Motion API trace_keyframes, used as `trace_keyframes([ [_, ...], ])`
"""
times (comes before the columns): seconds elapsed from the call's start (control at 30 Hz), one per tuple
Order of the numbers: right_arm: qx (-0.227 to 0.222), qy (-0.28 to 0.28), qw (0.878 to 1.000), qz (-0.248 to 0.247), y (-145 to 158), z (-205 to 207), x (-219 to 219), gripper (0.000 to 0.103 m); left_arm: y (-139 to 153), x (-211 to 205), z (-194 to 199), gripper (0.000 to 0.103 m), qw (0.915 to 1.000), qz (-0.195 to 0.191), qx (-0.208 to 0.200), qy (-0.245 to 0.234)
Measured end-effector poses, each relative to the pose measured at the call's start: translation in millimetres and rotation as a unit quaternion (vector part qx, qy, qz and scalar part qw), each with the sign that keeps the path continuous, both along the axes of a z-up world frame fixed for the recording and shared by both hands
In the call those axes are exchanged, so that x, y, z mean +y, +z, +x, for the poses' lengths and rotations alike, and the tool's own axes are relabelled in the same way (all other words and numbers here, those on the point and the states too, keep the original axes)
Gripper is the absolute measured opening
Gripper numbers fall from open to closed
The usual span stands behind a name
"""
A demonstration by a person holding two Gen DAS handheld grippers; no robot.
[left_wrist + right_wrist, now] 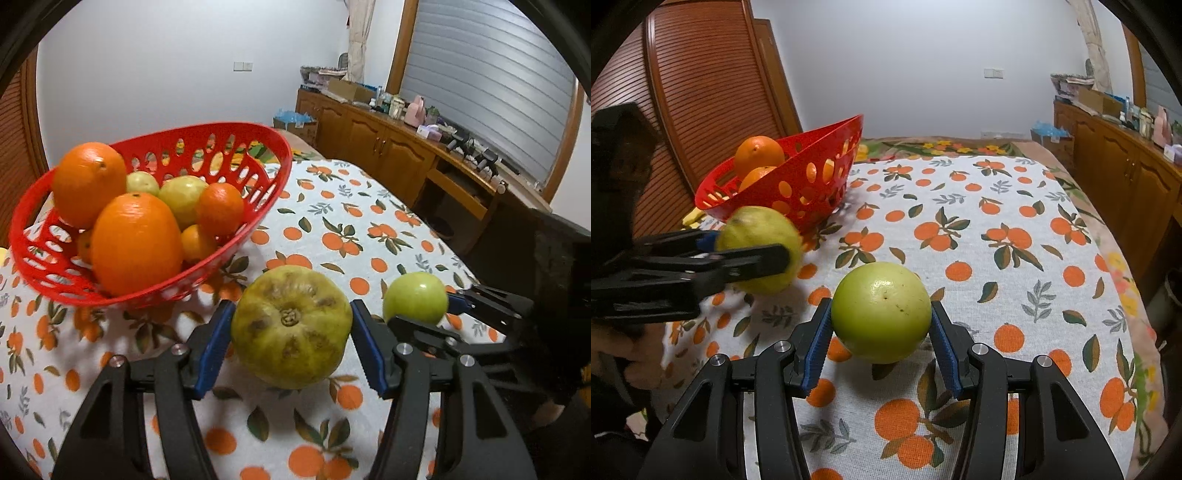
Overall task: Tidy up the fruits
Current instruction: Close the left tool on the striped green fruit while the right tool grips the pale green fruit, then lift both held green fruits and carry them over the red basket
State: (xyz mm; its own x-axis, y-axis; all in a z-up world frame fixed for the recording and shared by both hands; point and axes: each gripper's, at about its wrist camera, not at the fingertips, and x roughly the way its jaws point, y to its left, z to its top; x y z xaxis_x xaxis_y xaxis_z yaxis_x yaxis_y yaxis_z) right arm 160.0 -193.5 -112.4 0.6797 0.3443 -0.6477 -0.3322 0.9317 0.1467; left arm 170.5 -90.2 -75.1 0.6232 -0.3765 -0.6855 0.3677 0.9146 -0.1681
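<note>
In the left wrist view, the left gripper (291, 345) has its blue-padded fingers (212, 349) closed against both sides of a blotchy yellow-green round fruit with brown patches (291, 326), held just above the white tablecloth printed with oranges and leaves (332, 229). Up and to the left sits a red perforated plastic basket (266, 147) holding several oranges (135, 242) and pale green fruits (183, 197). To the right, the right gripper (421, 317) appears side-on, its black fingers closed around a smooth green round fruit (415, 297). In the right wrist view, the right gripper (881, 334) clasps the smooth green round fruit (881, 312) between its blue pads (818, 349), over the tablecloth (997, 206). On the left, the left gripper (753, 258) holds the yellow-green fruit (757, 230) in front of the red basket (820, 162), where two oranges (759, 151) show above the rim.
</note>
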Motion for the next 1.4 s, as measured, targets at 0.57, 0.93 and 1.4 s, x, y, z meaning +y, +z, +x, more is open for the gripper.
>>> trace_keyframes([
  [0.57,-0.029,0.008,1.0,-0.003,32.6,-3.9,7.8,0.052,41.7,39.2,-39.6,0.061,0.9984,-0.025,-0.049,0.017],
  [0.93,-0.064,0.036,0.997,-0.007,66.9,0.9,31.9,0.052,57.5,64.3,-35.8,0.061,0.9964,-0.028,-0.071,0.037],
  [1.4,-0.073,0.045,0.996,-0.002,82.5,21.3,43.3,0.052,57.3,59.3,6.2,0.061,0.9967,-0.008,-0.065,0.047],
])
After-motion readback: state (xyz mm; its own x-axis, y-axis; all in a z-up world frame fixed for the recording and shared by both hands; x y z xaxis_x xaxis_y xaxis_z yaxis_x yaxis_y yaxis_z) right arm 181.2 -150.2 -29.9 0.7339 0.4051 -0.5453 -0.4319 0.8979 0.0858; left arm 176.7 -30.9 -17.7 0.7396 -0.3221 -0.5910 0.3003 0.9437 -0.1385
